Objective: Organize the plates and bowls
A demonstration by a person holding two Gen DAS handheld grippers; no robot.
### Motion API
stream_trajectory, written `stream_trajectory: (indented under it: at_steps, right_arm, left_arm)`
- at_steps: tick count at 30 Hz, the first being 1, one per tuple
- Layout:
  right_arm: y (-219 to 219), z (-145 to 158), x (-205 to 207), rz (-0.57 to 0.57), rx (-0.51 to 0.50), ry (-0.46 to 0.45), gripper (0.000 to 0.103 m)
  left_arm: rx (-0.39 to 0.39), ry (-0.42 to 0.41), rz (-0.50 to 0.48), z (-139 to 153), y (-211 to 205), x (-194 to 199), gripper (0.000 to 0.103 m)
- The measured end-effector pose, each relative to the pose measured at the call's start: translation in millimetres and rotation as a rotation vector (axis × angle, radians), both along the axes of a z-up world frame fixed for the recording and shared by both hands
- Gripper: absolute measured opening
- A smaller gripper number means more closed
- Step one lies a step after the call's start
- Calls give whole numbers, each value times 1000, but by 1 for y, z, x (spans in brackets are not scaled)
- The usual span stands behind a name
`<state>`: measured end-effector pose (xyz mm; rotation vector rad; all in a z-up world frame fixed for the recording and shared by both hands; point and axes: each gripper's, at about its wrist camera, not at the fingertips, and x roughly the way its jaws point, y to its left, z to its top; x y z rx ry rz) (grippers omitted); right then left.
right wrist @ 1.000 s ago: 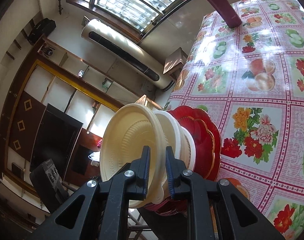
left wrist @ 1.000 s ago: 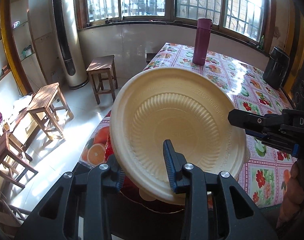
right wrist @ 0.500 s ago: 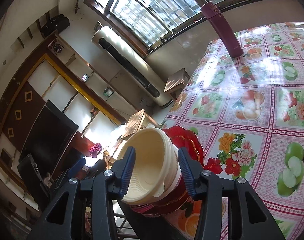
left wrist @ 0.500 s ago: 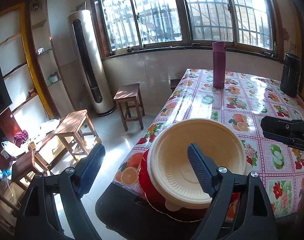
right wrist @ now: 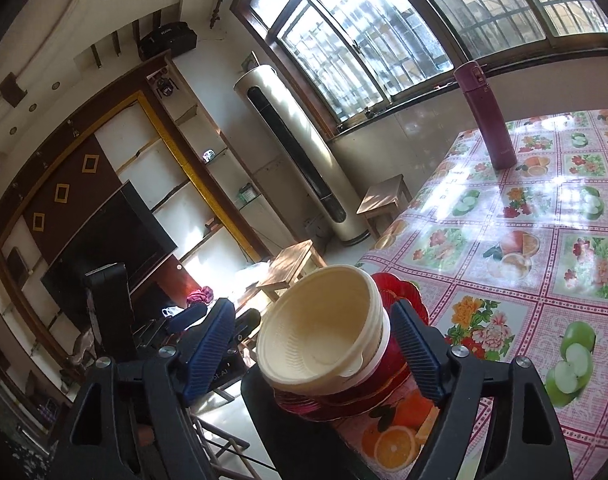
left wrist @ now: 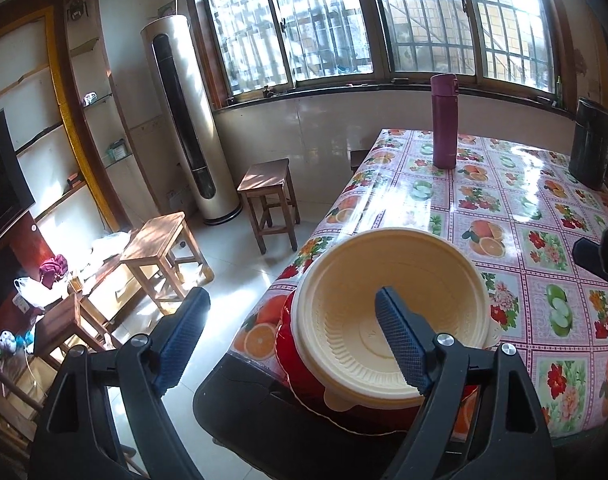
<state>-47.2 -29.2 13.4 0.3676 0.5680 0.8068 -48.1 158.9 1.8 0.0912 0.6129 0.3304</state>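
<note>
A stack of cream plastic bowls (left wrist: 388, 312) sits on red plates (left wrist: 304, 384) at the near left corner of the table. My left gripper (left wrist: 292, 344) is open and empty, drawn back in front of the stack. In the right wrist view the cream bowls (right wrist: 324, 332) rest on the red plates (right wrist: 396, 356). My right gripper (right wrist: 312, 344) is open and empty, its jaws wide on either side of the stack without touching it. The right gripper's tip (left wrist: 596, 260) shows at the right edge of the left wrist view.
The table has a fruit-and-flower oilcloth (left wrist: 504, 208). A maroon flask (left wrist: 444, 120) and a black container (left wrist: 590, 144) stand at its far end. Wooden stools (left wrist: 268, 196) and a floor air conditioner (left wrist: 188, 120) stand left of the table. A dark chair back (left wrist: 264, 412) lies below the stack.
Both grippers have let go of the cream bowl, which now rests nested on the stack. Both have opened wide and pulled back from the stack.
</note>
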Motion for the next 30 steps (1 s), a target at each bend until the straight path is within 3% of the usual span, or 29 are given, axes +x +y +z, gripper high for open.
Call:
stream_trajectory:
  at_steps: [2,8,18,30]
  right_arm:
    - [-1,3,-7,-12,1,-38,103]
    - [3,1,-13,-43,-73,-80,103]
    - [-3,2,-17,-66,-56,-112,103]
    - [0,8,-19,-57,-66,-131,103]
  left_arm:
    - [-13,3,7,-1,1,0,85]
    - [-25,2,23,-3,0,-1,85]
    - [-3,-18,42,-3,-5,-4,85]
    - [-35,-27,44,-2,-3,-7,85]
